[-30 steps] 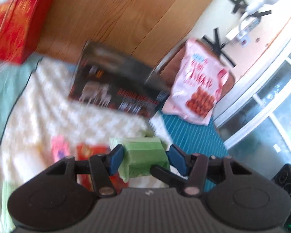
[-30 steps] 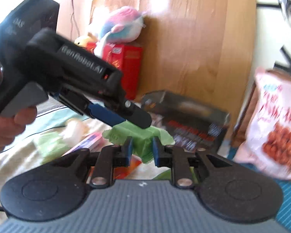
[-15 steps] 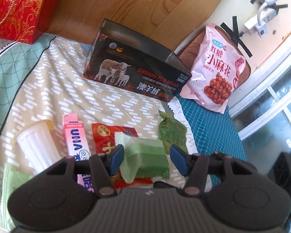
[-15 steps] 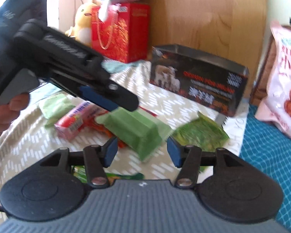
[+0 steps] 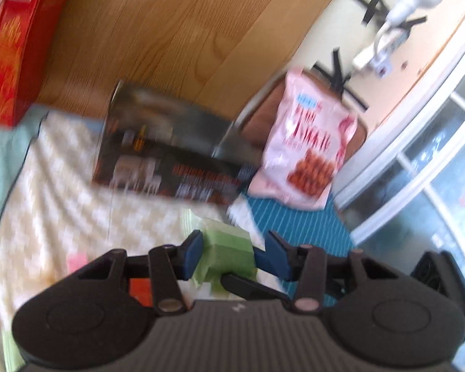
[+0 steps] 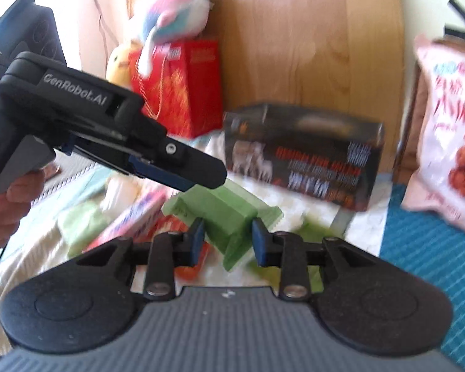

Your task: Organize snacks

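Only in the right view: hand [image 6: 6, 204], plush toy [image 6: 173, 15].

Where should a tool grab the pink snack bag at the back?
Probably the top sealed edge of the pink snack bag, coming from above and in front. It stands leaning back on a brown support, so that thin seam is free; the body looks too wide, and the bottom rests on the blue mat.
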The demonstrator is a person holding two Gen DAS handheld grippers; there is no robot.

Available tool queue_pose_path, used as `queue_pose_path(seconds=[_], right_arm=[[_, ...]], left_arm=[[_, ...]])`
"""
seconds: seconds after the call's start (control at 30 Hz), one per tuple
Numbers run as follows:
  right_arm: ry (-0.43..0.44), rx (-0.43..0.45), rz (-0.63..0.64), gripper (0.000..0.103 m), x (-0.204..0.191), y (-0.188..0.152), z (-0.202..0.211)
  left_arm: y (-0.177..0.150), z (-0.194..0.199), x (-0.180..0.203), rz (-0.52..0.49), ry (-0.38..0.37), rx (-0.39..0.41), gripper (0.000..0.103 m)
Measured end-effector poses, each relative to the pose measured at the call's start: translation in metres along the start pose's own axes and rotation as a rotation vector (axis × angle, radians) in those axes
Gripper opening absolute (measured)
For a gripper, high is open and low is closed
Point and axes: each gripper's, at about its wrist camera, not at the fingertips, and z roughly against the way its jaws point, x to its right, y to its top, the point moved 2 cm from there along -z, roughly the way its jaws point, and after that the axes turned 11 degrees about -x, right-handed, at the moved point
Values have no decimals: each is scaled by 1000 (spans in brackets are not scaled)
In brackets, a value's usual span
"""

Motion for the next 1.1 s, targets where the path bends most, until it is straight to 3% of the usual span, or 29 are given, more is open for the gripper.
queue_pose_path(seconds=[0.23, 0.33, 0.43, 0.63, 0.9, 1.0, 1.1], right_arm=[[-198, 125, 89, 35, 24, 55, -22], [-271, 112, 64, 36, 46, 71, -48], [-299, 95, -16, 38, 64, 71, -53], [-172, 111, -128, 45, 65, 30, -12], [101, -17, -285, 48, 38, -36, 13], [144, -24, -281, 49, 20, -47, 22], [154, -14, -249, 58, -1, -55, 31]], left_arm=[[68, -13, 22, -74, 18, 131, 48], [87, -41, 18, -55, 31, 97, 53], [84, -51, 7, -10, 66, 72, 52], [43, -1, -31, 37, 6, 120, 52], [-41, 58, -82, 115, 26, 89, 53], [-69, 73, -94, 151, 21, 92, 53], [-90, 86, -101, 161, 38, 97, 53]])
